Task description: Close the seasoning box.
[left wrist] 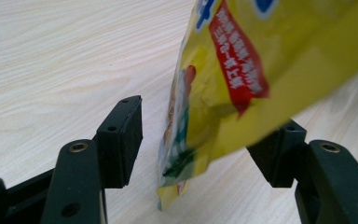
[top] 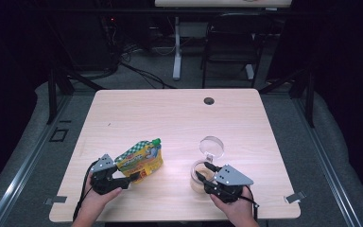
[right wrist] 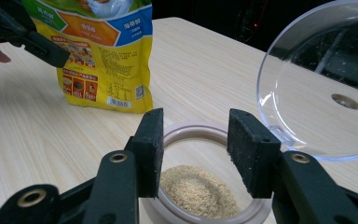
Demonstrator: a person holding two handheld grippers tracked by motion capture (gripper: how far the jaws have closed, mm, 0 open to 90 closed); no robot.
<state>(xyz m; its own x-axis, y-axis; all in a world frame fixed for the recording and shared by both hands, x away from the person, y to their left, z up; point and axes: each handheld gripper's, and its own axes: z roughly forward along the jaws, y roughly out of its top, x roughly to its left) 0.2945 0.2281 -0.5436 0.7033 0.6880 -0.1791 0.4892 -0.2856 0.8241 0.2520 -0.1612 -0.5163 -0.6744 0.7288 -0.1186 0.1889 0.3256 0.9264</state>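
Observation:
A yellow snack pouch point(top: 139, 160) with a green cap stands tilted at the table's front left. My left gripper point(top: 130, 178) is open around its lower corner. In the left gripper view the pouch point(left wrist: 242, 70) hangs between the jaws, and the left pad point(left wrist: 121, 140) is clear of it. At the front right is a round jar point(top: 196, 174) holding tan grains point(right wrist: 198, 191), its clear lid point(top: 211, 146) swung open behind it. My right gripper point(top: 204, 178) is open over the jar's mouth point(right wrist: 196, 130), with no object between its pads. The right gripper view also takes in the pouch point(right wrist: 105, 56).
The light wooden table point(top: 170, 118) has a cable hole point(top: 209, 100) near its far edge. A dark chair point(top: 231, 38) and a white desk leg point(top: 177, 47) stand beyond it. Metal clips point(top: 295, 197) sit at the front corners.

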